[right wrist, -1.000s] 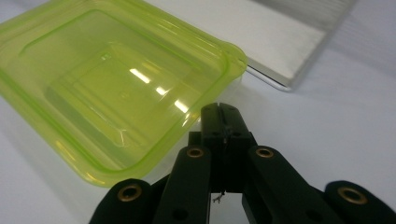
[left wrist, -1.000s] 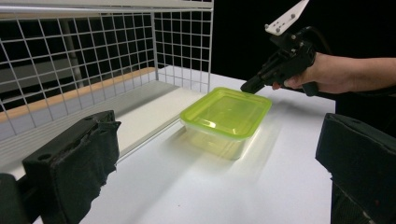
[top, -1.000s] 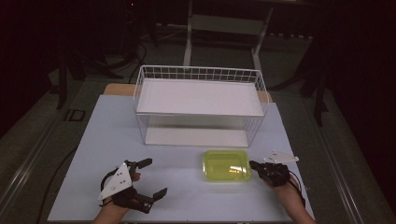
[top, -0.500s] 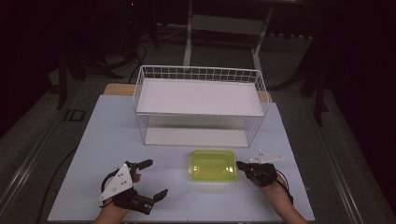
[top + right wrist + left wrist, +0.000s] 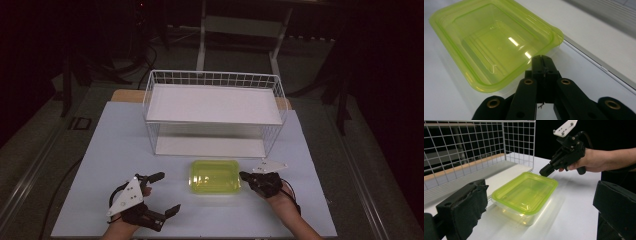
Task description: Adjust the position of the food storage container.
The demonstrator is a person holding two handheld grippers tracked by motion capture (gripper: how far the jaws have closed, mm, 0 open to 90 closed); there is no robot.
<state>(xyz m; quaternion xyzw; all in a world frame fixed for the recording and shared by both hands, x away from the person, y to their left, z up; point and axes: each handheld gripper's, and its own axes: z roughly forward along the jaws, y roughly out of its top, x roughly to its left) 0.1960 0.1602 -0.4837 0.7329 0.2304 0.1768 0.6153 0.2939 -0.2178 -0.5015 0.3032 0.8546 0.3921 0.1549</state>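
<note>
Your right gripper [image 5: 246, 176] has its jaws pressed together, with nothing between them, and their tip is against the 3 o'clock edge of the green-lidded container [image 5: 214, 176]. In the right gripper view the closed tip meets the lid's rim. The container sits on the white table [image 5: 100, 150], just at 6 o'clock of the wire basket [image 5: 212, 80]. Your left gripper [image 5: 162, 195] rests at the container's 8 o'clock, well apart from it, jaws spread wide and empty.
</note>
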